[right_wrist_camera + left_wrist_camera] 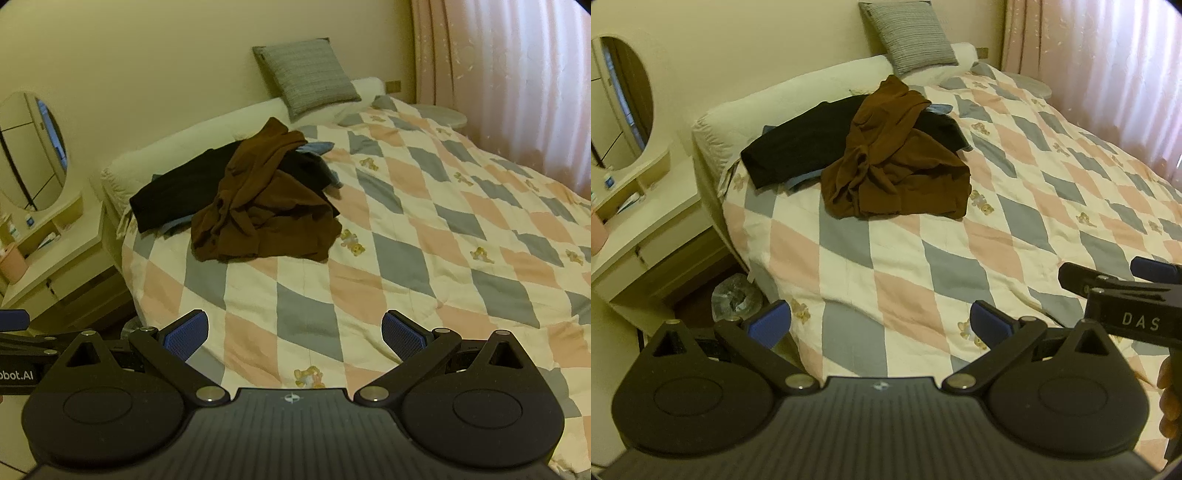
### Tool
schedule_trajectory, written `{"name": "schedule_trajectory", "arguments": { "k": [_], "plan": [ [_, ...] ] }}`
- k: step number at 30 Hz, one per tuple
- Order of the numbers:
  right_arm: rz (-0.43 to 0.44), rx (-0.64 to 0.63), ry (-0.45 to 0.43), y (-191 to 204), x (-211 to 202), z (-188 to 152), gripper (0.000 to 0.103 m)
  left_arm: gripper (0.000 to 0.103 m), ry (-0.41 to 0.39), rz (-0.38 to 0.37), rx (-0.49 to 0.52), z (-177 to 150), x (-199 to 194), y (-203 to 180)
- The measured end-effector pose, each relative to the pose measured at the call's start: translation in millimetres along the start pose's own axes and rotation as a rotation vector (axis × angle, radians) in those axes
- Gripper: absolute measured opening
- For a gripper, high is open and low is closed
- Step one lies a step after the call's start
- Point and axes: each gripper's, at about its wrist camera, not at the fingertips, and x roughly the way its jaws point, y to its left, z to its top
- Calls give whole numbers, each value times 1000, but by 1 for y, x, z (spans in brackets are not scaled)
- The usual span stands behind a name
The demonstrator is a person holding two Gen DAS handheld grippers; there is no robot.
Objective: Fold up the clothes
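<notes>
A crumpled brown garment (pixel 897 158) (pixel 266 206) lies heaped on the checked quilt (pixel 923 280) (pixel 369 295), partly over a black garment (pixel 798 147) (pixel 177 192) and some blue cloth (pixel 314 148). My left gripper (pixel 881 325) hovers open over the near edge of the bed, well short of the pile, nothing between its blue pads. My right gripper (pixel 295 338) is open too, also over the near quilt and apart from the clothes. In the left wrist view the right gripper's side (pixel 1126 295) shows at the right edge.
A grey cushion (pixel 908 35) (pixel 306 75) leans at the headboard beside a white bolster (pixel 812 85). A cream dressing table (pixel 646 221) with an oval mirror (pixel 624 99) stands left of the bed. Pink curtains (pixel 517 74) hang on the right. A clear bag (pixel 737 295) sits on the floor.
</notes>
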Motion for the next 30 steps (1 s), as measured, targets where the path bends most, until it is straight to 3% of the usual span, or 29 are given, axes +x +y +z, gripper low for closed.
{"name": "schedule_trajectory", "arguments": {
  "k": [15,30],
  "plan": [
    [-41,26,-4,16,30,20,103,102,-2,-44,14,33,30,14],
    [-34,-4,34,28,60,33,103,102,41,-36,-31,38,58,34]
  ]
}}
